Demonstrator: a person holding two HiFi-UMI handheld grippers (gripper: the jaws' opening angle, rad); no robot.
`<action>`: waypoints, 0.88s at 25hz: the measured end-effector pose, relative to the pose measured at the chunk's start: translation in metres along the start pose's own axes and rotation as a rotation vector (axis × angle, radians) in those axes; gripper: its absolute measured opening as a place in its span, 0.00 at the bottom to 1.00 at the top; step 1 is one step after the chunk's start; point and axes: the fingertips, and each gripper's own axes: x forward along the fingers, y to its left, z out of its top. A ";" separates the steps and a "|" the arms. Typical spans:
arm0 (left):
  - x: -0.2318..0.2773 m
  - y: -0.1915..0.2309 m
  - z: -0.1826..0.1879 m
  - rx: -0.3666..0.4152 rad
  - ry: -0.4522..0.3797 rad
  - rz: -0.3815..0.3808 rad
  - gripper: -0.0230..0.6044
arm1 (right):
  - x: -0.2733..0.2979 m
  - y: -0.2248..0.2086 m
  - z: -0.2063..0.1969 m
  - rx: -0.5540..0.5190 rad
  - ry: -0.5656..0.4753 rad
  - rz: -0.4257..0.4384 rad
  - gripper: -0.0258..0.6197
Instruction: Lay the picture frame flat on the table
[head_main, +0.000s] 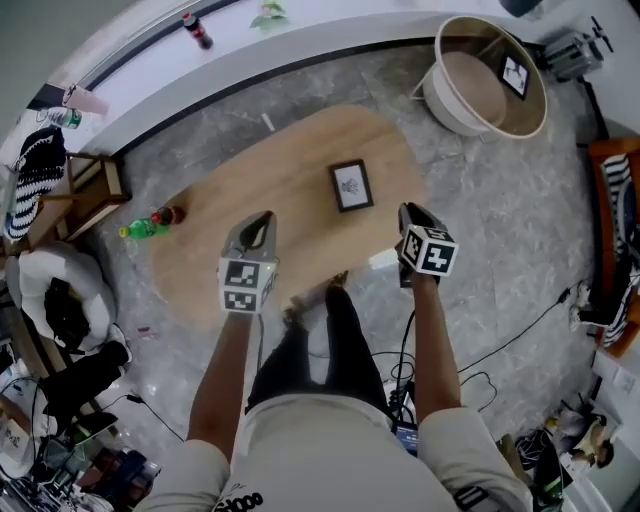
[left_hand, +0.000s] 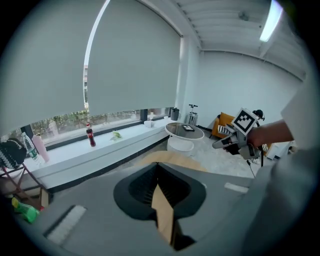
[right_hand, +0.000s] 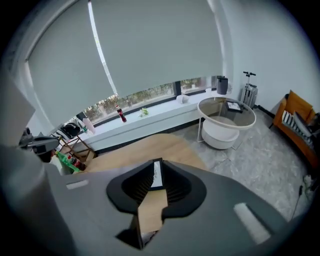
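Observation:
The black picture frame (head_main: 350, 186) lies flat, face up, on the oval wooden table (head_main: 280, 170), right of its middle. Both grippers hang in the air above the table's near edge, apart from the frame. My left gripper (head_main: 265, 218) is to the frame's left with its tips together and nothing in them; in its own view the jaws (left_hand: 158, 167) meet at a point over bare wood. My right gripper (head_main: 408, 212) is on the frame's right side, open and empty. In the right gripper view the frame (right_hand: 157, 176) shows through the gap between the jaws, far below.
A green bottle (head_main: 143, 229) and a dark bottle (head_main: 170, 214) lie at the table's left end. A small white object (head_main: 383, 260) sits at the near edge. A round white side table (head_main: 490, 80) stands at the far right. A cola bottle (head_main: 196, 30) stands on the window sill.

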 end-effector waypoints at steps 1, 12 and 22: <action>-0.010 0.002 0.006 0.000 -0.018 0.001 0.05 | -0.018 0.002 0.005 0.001 -0.027 -0.011 0.13; -0.118 0.013 0.062 0.115 -0.158 0.026 0.05 | -0.191 0.070 0.048 -0.046 -0.325 -0.020 0.04; -0.200 -0.017 0.123 0.170 -0.324 0.004 0.05 | -0.303 0.153 0.074 -0.212 -0.503 0.067 0.04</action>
